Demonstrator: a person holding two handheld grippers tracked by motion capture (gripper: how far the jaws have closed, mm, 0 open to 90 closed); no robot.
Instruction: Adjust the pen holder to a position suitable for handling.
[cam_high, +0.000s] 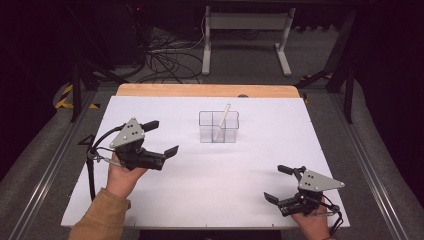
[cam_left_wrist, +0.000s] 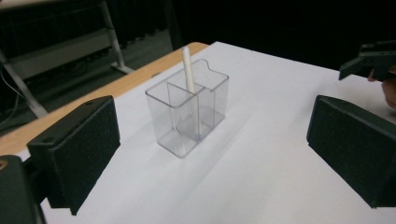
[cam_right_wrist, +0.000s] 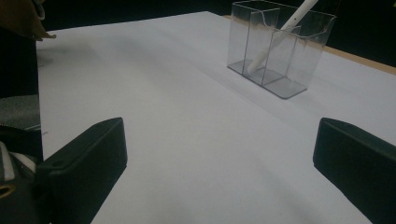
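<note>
Centre frame: clear two-compartment plastic holder (cam_high: 218, 127), light, slippery; slim white stick (cam_high: 222, 121) leaning inside, rigid, pinch upper end. Left gripper (cam_high: 161, 137), right gripper (cam_high: 278, 184): both released, empty.

White stick (cam_right_wrist: 280, 35) leans in clear holder (cam_right_wrist: 280, 49) — jaws wide apart.

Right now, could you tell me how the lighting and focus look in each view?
High view: white table sheet evenly bright, surroundings dark. Left gripper view: clear holder and white stick sharp, near jaws soft. Right gripper view: dimmer, with the sheet greyish.
</note>
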